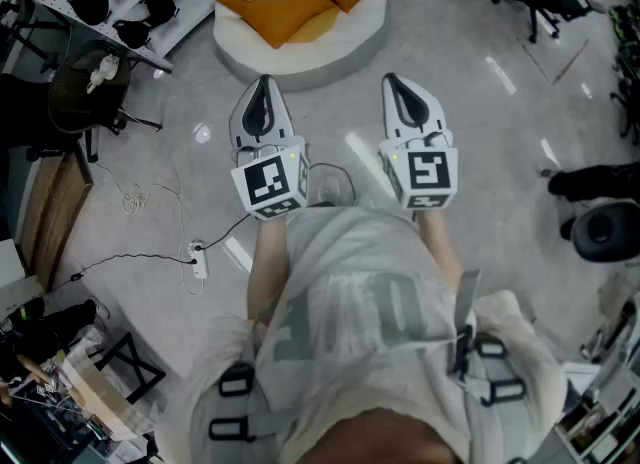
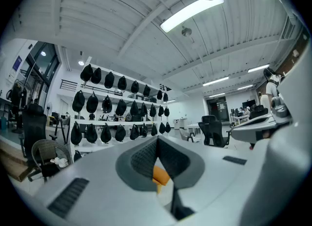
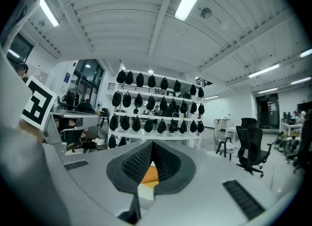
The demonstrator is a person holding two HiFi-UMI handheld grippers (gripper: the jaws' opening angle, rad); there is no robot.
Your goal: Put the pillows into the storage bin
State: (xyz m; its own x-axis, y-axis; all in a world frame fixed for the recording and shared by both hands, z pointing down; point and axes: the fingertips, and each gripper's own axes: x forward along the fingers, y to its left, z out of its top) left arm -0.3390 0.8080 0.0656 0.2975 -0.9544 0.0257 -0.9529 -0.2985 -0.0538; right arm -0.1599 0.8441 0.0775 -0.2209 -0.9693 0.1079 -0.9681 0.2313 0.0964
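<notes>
In the head view the left gripper (image 1: 264, 87) and the right gripper (image 1: 392, 84) are held side by side at the centre of the frame. Both are about level and point toward the top edge, apart from each other, each with its marker cube (image 1: 270, 180) at the near end. Both forearms (image 1: 265, 262) reach forward from the torso (image 1: 370, 332) in the lower half, and in each gripper view the 2 fingers (image 2: 141, 159) are pressed together at the tips.

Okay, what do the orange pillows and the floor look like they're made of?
Orange pillows: soft matte fabric, probably stuffed. They look plump, with rounded edges and no shine. Floor: likely polished concrete or a grey coated surface. It is mottled grey, seamless, and carries pale glossy streaks of reflected light.
</notes>
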